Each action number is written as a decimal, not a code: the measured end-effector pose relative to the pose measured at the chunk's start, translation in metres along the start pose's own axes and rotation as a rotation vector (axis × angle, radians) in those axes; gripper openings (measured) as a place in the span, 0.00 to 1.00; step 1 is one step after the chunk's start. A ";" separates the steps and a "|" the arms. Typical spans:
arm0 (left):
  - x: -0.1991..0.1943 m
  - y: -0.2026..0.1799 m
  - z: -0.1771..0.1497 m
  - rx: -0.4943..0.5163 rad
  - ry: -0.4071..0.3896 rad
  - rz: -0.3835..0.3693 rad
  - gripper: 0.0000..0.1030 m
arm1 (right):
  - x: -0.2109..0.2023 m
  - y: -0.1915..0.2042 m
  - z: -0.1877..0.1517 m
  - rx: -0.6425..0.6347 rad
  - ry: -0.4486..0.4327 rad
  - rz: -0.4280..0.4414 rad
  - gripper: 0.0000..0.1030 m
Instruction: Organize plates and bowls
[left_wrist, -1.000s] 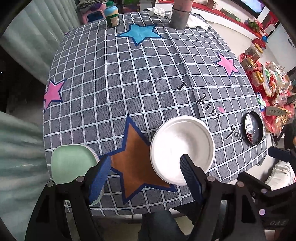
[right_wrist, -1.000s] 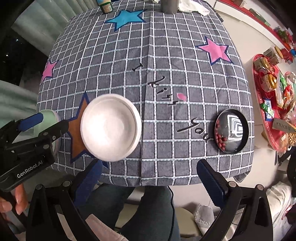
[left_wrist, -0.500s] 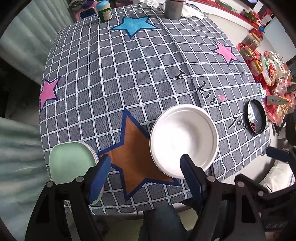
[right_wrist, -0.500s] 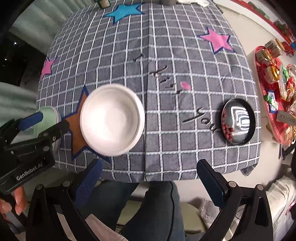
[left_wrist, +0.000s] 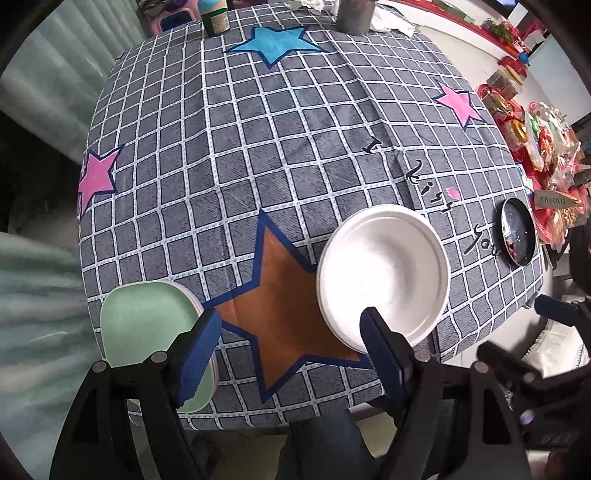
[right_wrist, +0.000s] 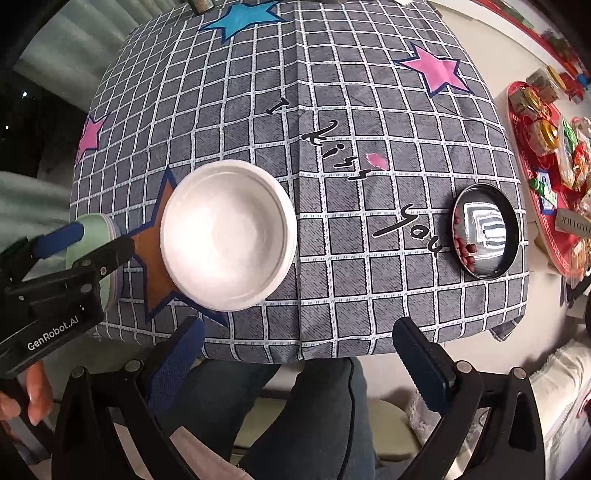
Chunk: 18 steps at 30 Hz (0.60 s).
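From the left wrist view, the left gripper (left_wrist: 291, 349) hangs wide open above the near edge of the table (left_wrist: 258, 155), its blue pads spread with the orange star between them, and the framing has barely shifted over the last second, just a small wobble in height. The white bowl (left_wrist: 384, 278) sits near the right pad, untouched; the green plate stack (left_wrist: 147, 332) lies near-left, partly behind the left pad. Far right, the black dish (left_wrist: 517, 232) rests by the table's edge. Over to the right wrist view: the right gripper (right_wrist: 299, 354) is open too, empty, held over the person's lap just off the near edge, and it has eased back a touch, the table sliding slightly farther up the frame. The white bowl (right_wrist: 228, 236) is near-left, the black dish (right_wrist: 485, 230) to the right with red bits inside, the green plate stack (right_wrist: 98, 258) beyond the other tool. Nothing gripped yet, so my read is the sorting has still to begin.
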<state>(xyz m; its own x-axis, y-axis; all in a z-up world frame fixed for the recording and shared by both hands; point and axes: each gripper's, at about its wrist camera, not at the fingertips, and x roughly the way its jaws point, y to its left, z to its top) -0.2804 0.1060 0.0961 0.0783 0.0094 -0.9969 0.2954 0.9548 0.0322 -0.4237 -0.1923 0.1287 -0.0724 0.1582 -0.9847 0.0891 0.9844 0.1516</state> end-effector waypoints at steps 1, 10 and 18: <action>-0.002 0.000 0.000 0.003 -0.006 0.001 0.78 | -0.001 -0.002 0.001 0.012 -0.002 -0.001 1.00; 0.016 -0.005 -0.001 0.046 0.041 -0.009 0.78 | 0.013 0.005 -0.005 0.010 0.026 -0.004 1.00; 0.023 -0.006 -0.006 0.101 0.055 -0.008 0.78 | 0.014 -0.002 -0.009 0.079 0.025 -0.024 1.00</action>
<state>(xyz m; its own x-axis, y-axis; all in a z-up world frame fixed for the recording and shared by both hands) -0.2861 0.1019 0.0729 0.0243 0.0206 -0.9995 0.3902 0.9203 0.0284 -0.4334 -0.1911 0.1152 -0.1003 0.1375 -0.9854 0.1651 0.9790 0.1199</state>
